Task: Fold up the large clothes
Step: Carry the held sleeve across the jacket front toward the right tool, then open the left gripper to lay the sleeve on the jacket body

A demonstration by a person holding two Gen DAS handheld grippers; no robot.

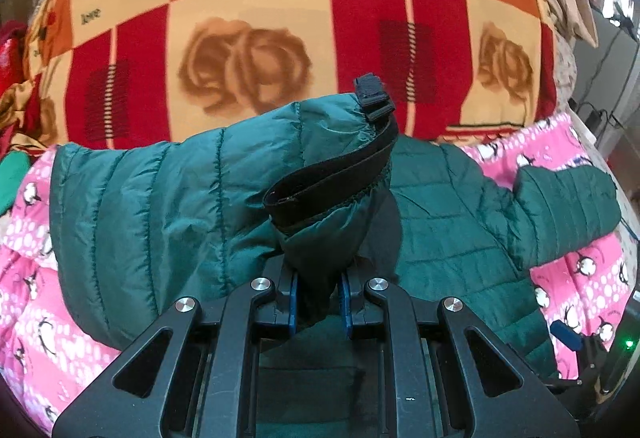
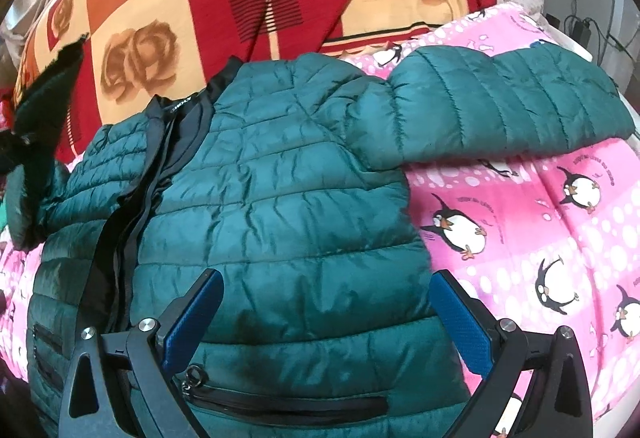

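Note:
A dark green quilted puffer jacket (image 2: 280,177) lies front-up on a pink penguin-print bedspread (image 2: 540,230). Its black zipper (image 2: 132,205) runs down the left side, and its right sleeve (image 2: 512,105) stretches out to the right. My left gripper (image 1: 318,298) is shut on the left sleeve's cuff (image 1: 332,181), with its black elastic band, and holds it lifted above the jacket body (image 1: 448,213). My right gripper (image 2: 326,318) is open and empty, hovering over the jacket's lower front near a zip pocket (image 2: 288,402).
A red, orange and cream rose-print blanket (image 1: 280,37) lies bunched behind the jacket. Cables and a wall show at the far right (image 2: 588,25). Red and green cloth (image 1: 12,173) sits at the left edge. The right gripper's body (image 1: 576,350) shows at the lower right.

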